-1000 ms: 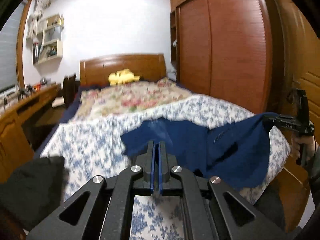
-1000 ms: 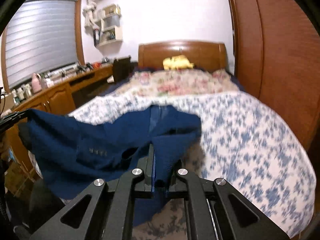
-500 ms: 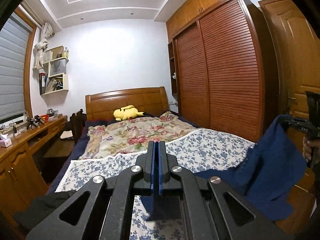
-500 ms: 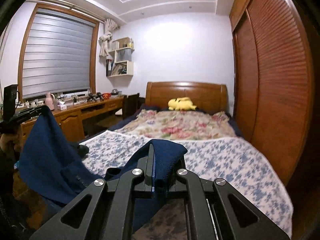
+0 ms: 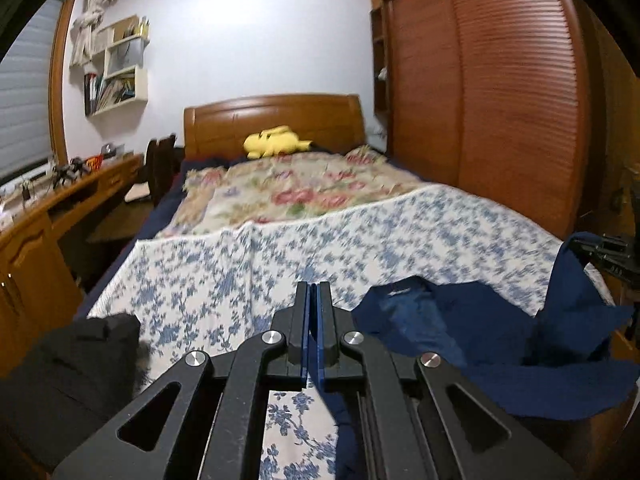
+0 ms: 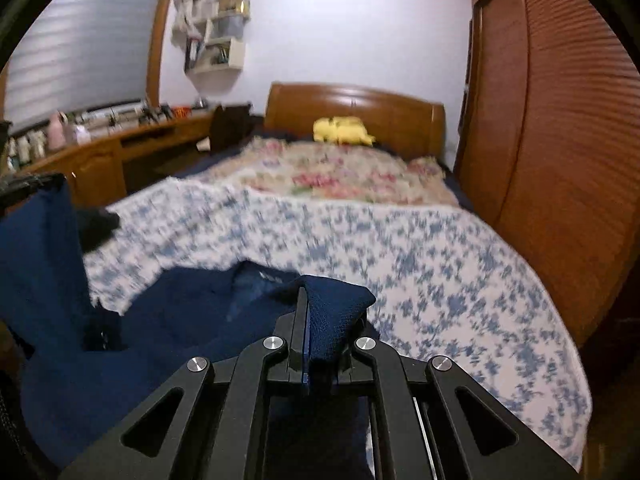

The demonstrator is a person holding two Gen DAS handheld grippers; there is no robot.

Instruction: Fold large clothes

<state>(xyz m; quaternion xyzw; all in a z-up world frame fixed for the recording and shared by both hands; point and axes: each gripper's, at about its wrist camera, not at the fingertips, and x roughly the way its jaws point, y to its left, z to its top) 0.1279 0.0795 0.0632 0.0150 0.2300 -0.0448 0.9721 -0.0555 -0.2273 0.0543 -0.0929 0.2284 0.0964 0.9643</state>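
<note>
A navy blue jacket [image 5: 472, 328] hangs between my two grippers over the foot of the bed, its middle resting on the blue-flowered sheet [image 5: 280, 256]. My left gripper [image 5: 314, 292] is shut on an edge of the jacket; blue cloth shows between its jaws. My right gripper [image 6: 306, 300] is shut on another part of the jacket [image 6: 168, 320], a fold draped over its right finger. Each gripper shows at the edge of the other's view, the right one [image 5: 608, 252] and the left one [image 6: 24, 188], holding the cloth up.
A black garment [image 5: 72, 368] lies at the bed's near left corner. A floral quilt [image 5: 296, 192] and a yellow plush toy [image 5: 276, 142] lie toward the headboard. A wooden desk [image 5: 48, 216] runs along the left, a wardrobe [image 5: 500, 92] along the right.
Both grippers have come down from their raised position half a second ago, and the jacket's middle has dropped back onto the sheet. Both stay shut on the cloth.
</note>
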